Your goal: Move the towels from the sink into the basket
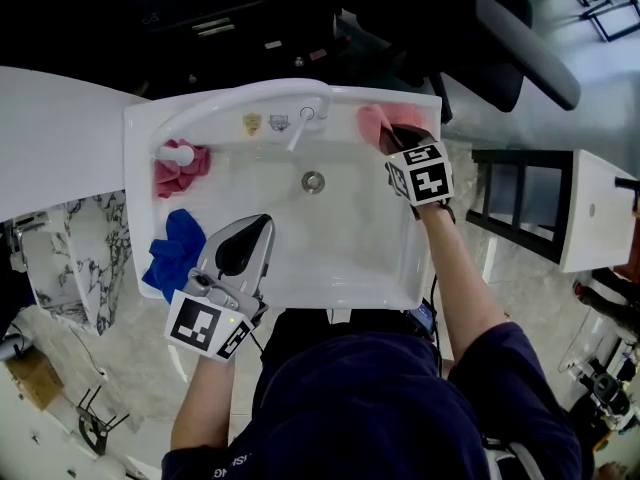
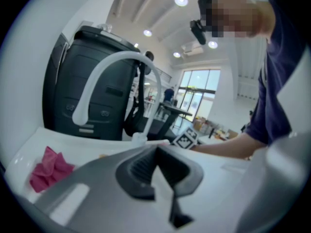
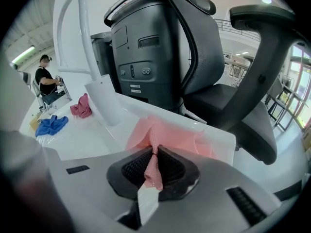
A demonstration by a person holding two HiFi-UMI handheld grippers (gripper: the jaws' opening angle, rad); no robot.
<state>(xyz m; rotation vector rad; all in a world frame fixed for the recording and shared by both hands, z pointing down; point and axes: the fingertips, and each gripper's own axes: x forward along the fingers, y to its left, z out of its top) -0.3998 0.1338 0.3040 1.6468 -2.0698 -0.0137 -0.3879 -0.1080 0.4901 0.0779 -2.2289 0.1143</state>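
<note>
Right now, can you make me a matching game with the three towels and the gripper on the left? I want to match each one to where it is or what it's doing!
Things:
1. light pink towel
2. dark pink towel
3. blue towel
4. left gripper

Places or states:
A. draped over the left edge of the sink, toward the front
B. pinched in the right gripper at the back right corner
C. jaws together, holding nothing
D. on the sink's left rim, toward the back

Pairs: 1-B, 2-D, 3-A, 4-C
</note>
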